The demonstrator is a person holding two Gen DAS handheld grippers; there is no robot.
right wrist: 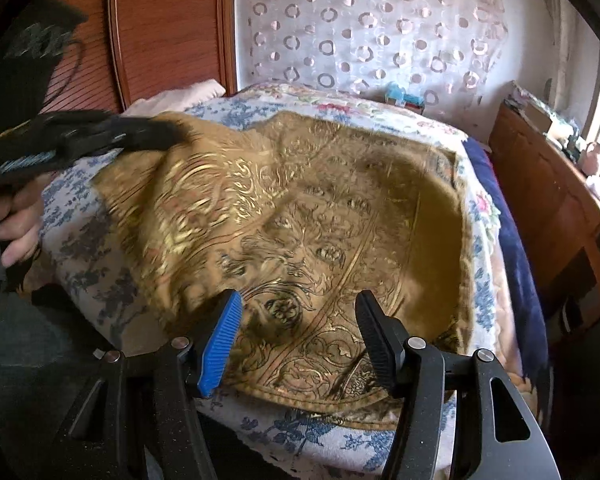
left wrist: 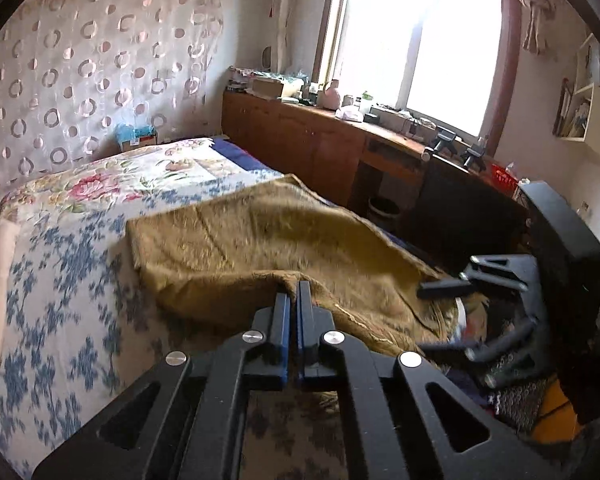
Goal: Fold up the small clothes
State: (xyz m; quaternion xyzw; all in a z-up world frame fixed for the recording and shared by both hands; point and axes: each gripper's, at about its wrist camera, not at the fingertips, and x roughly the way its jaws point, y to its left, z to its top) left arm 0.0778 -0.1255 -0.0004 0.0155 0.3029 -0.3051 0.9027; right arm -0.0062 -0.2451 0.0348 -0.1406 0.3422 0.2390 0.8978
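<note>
Pinching the gold cloth [left wrist: 260, 236] edge, left tool [left wrist: 294, 286] clamped; floral bedspread [left wrist: 60, 248] beneath.

Black claws [right wrist: 296, 336], blue ribbed pads [right wrist: 220, 344], silver screws; blurred left claw [right wrist: 100, 136], sleeve perhaps dark.

Bright window [left wrist: 416, 40] upper right; wooden cabinets [left wrist: 300, 140] below; circle-patterned curtain [left wrist: 92, 68] upper left; floral-covered bed [left wrist: 80, 216] left.

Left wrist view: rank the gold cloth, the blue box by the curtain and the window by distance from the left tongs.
1. gold cloth, pinched in the left tongs.
2. blue box, beyond the bed's far end, left.
3. window, back wall, upper right.
</note>
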